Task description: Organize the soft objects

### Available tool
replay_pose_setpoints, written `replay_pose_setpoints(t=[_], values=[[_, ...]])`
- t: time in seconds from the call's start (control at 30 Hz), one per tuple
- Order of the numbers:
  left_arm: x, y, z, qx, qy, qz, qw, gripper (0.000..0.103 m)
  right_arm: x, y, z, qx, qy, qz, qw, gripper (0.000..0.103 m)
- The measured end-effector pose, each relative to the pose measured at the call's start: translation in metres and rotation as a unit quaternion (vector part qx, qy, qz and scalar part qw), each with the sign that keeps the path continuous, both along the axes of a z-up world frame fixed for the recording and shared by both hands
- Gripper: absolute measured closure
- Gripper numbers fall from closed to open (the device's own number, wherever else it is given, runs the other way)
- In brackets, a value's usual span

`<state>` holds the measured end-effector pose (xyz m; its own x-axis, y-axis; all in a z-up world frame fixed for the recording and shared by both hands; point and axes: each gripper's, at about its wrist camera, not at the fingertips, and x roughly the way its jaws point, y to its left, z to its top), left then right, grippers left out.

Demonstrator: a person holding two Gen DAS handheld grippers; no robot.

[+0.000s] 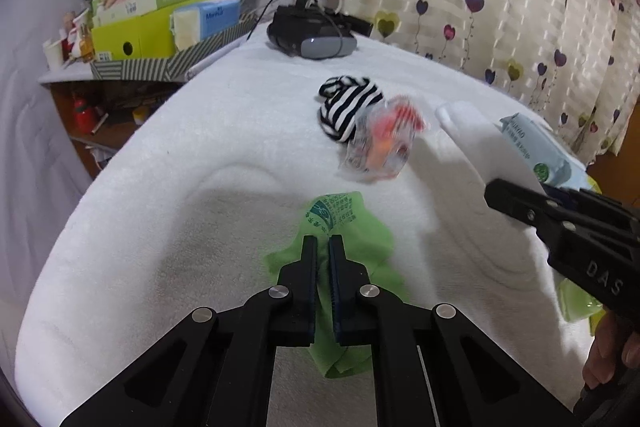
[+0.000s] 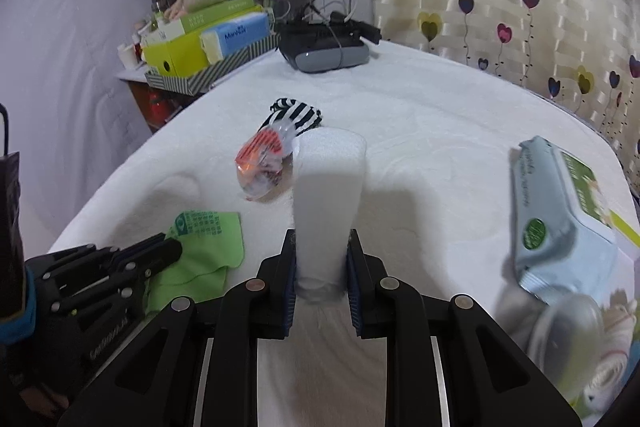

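Left gripper (image 1: 323,247) jaws pinch a green cloth (image 1: 344,227), its lower end hidden; right gripper (image 2: 322,255) jaws clamp a white foam block (image 2: 328,195) beside a blurred packet (image 2: 262,167).

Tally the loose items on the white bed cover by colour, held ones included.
Green: 1, bag in left gripper
White: 1, foam in right gripper
Striped: 1, cloth
Clear-orange: 1, packet
Blue: 1, wipes
Total: 5
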<state>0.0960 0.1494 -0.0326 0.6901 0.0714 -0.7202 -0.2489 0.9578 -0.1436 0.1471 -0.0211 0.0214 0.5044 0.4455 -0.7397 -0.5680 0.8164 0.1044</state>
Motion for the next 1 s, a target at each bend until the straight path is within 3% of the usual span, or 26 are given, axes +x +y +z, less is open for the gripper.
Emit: replay_pose_setpoints(t=[0.53,1.0], values=[[-0.027,-0.034,0.056,-0.006,-0.08,-0.036,0.9961,0.098,-0.039,-0.041,0.033,0.045,-0.038,-0.003,0.998,0.081],[-0.031,-0.093,0.088,-0.016,-0.121,-0.108,0.9866,0.098,-0.068,-0.108,0.056,0.065,-0.075,-0.055,0.994,0.081]])
